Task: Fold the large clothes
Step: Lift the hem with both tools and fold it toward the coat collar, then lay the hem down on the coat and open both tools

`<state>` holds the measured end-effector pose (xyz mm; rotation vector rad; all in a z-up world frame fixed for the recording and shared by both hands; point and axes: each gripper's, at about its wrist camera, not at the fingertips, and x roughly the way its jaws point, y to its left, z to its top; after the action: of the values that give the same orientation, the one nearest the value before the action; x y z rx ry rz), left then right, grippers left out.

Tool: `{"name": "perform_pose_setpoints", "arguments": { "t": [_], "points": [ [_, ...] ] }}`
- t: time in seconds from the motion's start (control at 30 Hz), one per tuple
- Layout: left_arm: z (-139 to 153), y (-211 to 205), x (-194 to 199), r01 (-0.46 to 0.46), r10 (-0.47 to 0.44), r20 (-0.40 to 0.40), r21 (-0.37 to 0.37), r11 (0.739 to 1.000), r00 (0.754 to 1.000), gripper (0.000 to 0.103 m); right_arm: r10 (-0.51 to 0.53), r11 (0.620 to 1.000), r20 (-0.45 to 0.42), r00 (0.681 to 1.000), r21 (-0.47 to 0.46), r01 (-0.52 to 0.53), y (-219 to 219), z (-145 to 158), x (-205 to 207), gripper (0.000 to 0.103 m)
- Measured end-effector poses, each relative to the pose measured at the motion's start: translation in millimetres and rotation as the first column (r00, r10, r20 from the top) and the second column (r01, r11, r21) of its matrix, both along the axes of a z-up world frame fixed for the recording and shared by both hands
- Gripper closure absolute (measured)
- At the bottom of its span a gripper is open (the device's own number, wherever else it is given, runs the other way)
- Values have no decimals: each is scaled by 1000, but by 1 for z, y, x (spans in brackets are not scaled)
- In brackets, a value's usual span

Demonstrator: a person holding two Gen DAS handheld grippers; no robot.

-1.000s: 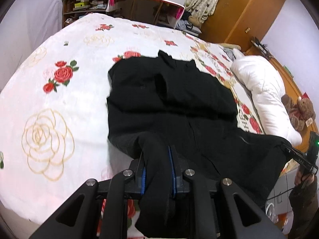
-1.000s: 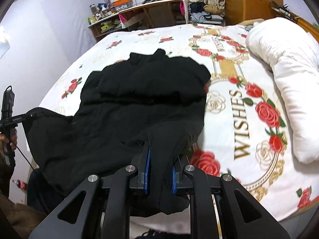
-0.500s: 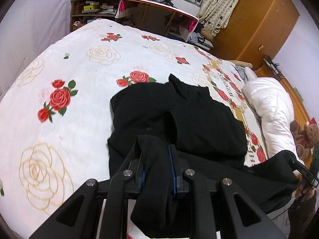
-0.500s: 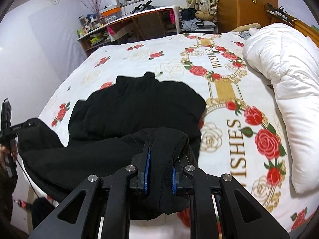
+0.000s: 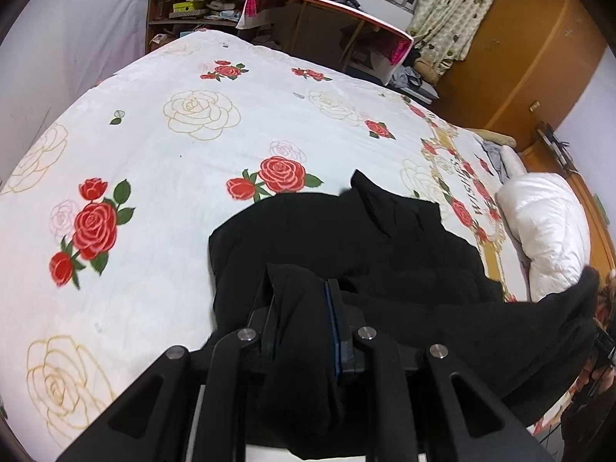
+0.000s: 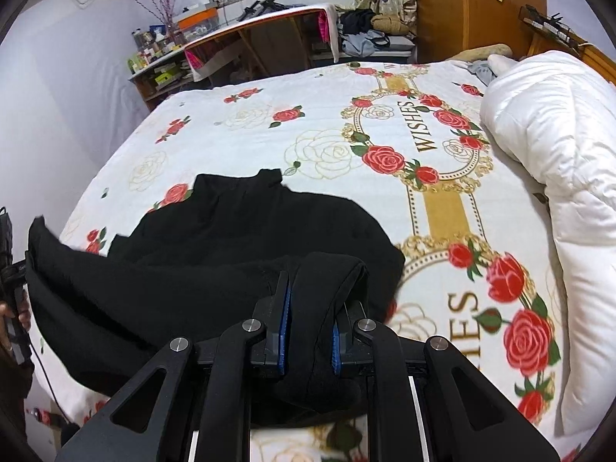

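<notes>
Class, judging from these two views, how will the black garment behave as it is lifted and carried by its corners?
Probably floppy: the black garment sags between the left gripper and right gripper. Likely fairly heavy, since thick folds bunch between the pads.

The garment [image 5: 346,238] is plain black. The bedspread [image 5: 173,161] is white with red and gold-outlined roses. The duvet [image 6: 558,161] is white.

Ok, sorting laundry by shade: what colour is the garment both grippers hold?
Plain black garment, no visible pattern; the right wrist view shows it best.
</notes>
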<state>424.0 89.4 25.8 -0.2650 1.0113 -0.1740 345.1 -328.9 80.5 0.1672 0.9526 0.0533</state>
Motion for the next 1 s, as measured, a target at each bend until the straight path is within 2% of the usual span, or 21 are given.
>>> {"name": "perform_pose_setpoints", "arguments": {
  "t": [0.43, 0.57, 0.77, 0.83, 0.9, 0.97, 1.0],
  "points": [
    [-41, -17, 103, -36, 39, -57, 55, 998, 998, 83, -54, 997, -91, 994, 41, 58, -17, -48, 94, 86],
    [-62, -21, 123, -43, 50, -84, 80, 996, 995, 82, -70, 995, -150, 986, 65, 80, -23, -74, 121, 86],
    [-85, -22, 138, -52, 62, -103, 101, 994, 993, 78, -82, 992, -196, 977, 79, 99, -25, -100, 141, 85],
    [-86, -22, 141, -55, 66, -89, 112, 992, 994, 71, -97, 988, -212, 973, 96, 120, -28, -105, 146, 85],
    [-80, -21, 142, -57, 62, -40, 116, 992, 997, 63, -105, 988, -236, 966, 88, 129, -28, -110, 151, 84],
    [-72, -16, 141, -68, 69, -10, 80, 994, 998, 58, -111, 987, -239, 965, 89, 135, -27, -110, 152, 82],
    [-70, -13, 142, -69, 70, -12, 69, 995, 997, 52, -117, 985, -240, 964, 94, 143, -28, -111, 153, 82]
  ]
}}
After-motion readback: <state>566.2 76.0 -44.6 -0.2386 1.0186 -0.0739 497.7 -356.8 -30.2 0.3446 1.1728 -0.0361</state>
